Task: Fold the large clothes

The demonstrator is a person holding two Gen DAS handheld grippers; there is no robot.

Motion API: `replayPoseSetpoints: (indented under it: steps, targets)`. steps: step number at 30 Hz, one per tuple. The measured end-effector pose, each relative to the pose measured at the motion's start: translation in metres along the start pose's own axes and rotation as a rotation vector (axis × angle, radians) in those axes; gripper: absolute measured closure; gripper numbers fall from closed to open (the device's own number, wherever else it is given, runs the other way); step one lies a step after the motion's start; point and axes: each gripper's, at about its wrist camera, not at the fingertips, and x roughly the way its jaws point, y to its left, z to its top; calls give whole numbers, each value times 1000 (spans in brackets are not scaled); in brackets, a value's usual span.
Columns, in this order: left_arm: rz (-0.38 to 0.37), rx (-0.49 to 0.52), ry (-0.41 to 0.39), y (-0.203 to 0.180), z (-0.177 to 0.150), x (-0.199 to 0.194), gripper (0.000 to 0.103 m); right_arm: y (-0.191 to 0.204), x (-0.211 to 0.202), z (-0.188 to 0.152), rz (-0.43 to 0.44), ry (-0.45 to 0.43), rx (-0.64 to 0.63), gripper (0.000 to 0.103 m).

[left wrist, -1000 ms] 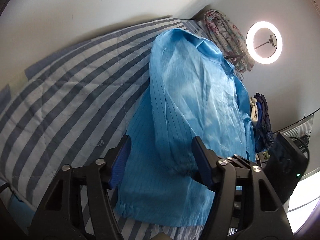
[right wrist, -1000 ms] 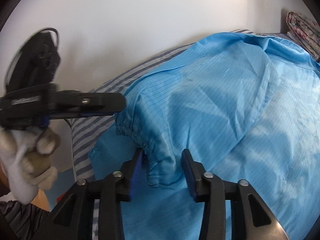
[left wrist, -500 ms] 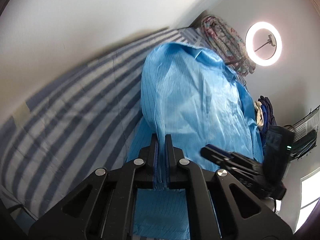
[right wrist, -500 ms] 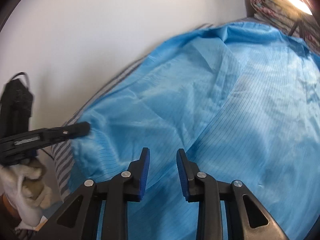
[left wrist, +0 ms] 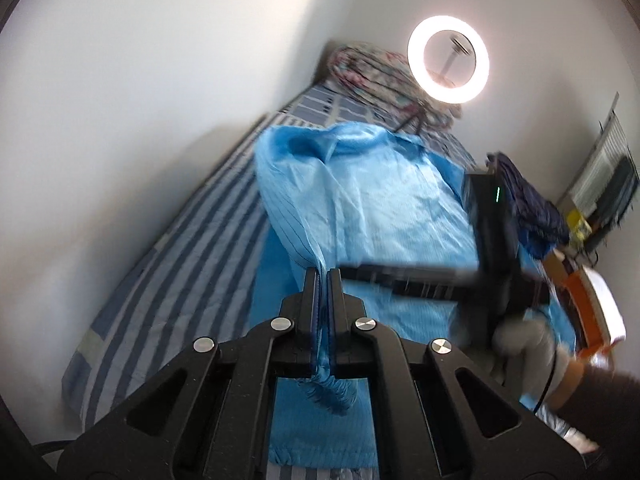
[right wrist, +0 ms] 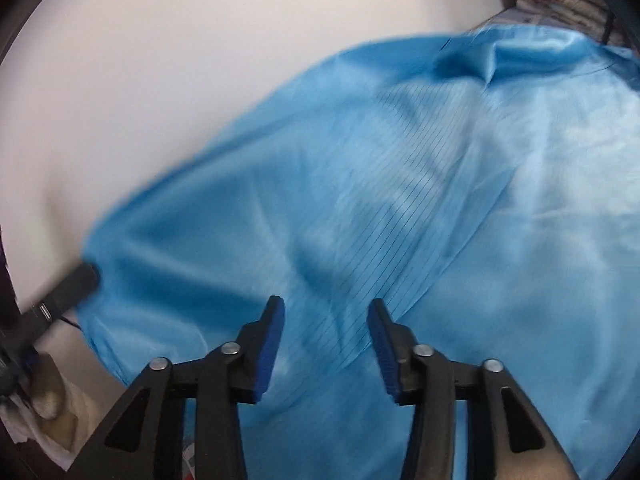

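Note:
A large light-blue garment with thin dark pinstripes lies along a striped bed. My left gripper is shut on its sleeve, whose gathered cuff hangs below the jaws; the sleeve rises off the bed as a taut ridge. The right gripper crosses the left wrist view as a blurred black bar. In the right wrist view my right gripper hovers over the blue garment with its jaws opening and nothing pinched between the blue pads. The left gripper's tip shows at the left edge.
A white wall runs along the bed's far side. A floral bundle and a lit ring light stand at the bed's head. Dark blue clothes lie at the right edge, beside an orange-edged surface.
The left jaws closed on the sleeve and lifted it off the bed while rolling. The right jaws let the cuff go, narrowed, widened again and slid sideways over the garment.

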Motion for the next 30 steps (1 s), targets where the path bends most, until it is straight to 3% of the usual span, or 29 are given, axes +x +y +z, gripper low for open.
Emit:
replayPoseSetpoints:
  steps: [3,6,10,16,18,19,20,21,22,29,30]
  targets:
    - [-11,60,24,-17,-9,9,102,-9,-25,20,-4,-52,41,50]
    - [-30,98,40,-27,-15,14,103,0,-32,45,-7,-74,40,38]
    - [-39,147,49,-41,-21,17,102,28,-16,82,-21,-17,18,35]
    - [-43,200,59,-52,-28,16,103,56,22,103,-133,62,-31,35]
    - [-49,216,66,-56,-29,17,103,59,34,103,-196,104,-45,49]
    - [-51,226,68,-58,-30,17,103,58,37,101,-208,124,-46,71]
    - [-55,236,70,-60,-31,17,103,56,35,98,-214,133,-41,84]
    - [-60,244,72,-62,-32,16,103,54,32,96,-214,128,-32,88]
    - [-66,256,75,-64,-33,16,103,51,27,93,-203,118,-22,99]
    - [-131,296,103,-80,-38,8,102,9,-41,72,-119,-32,119,103]
    - [-138,292,106,-81,-39,6,96,-1,-52,69,-107,-55,144,103]
